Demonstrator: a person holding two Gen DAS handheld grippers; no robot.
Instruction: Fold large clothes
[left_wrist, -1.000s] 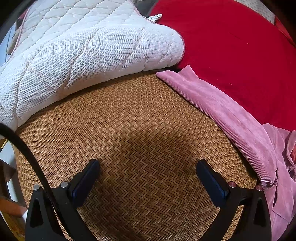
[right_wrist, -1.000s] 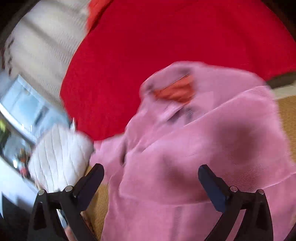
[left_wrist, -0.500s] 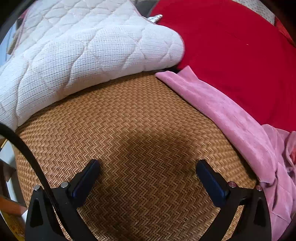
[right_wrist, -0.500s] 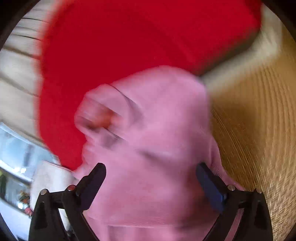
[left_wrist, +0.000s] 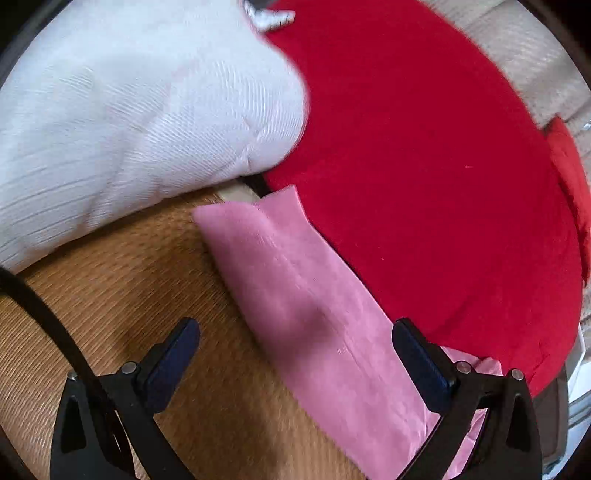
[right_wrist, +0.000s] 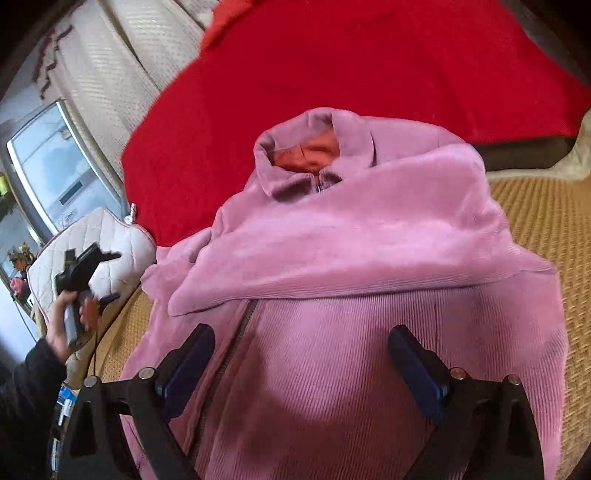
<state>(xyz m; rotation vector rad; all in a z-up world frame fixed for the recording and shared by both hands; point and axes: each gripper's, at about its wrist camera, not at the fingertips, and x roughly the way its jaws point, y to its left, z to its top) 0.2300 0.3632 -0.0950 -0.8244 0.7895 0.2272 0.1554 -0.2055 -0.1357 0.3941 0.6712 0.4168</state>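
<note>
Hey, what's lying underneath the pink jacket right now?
The pink jacket lies mostly on the woven mat, and its collar end reaches the red blanket. Whatever sits directly beneath the jacket's middle is covered, so it cannot be seen.

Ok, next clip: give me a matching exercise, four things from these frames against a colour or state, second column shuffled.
Things:
1. corduroy zip jacket
2. large fleece blanket
3. quilted pillow
4. woven straw mat

Colour or state:
A. tan, lying under the jacket
B. white, at the mat's far left
C. pink, one sleeve folded across its chest
D. red, spread behind the jacket

Pairs: 1-C, 2-D, 3-B, 4-A
</note>
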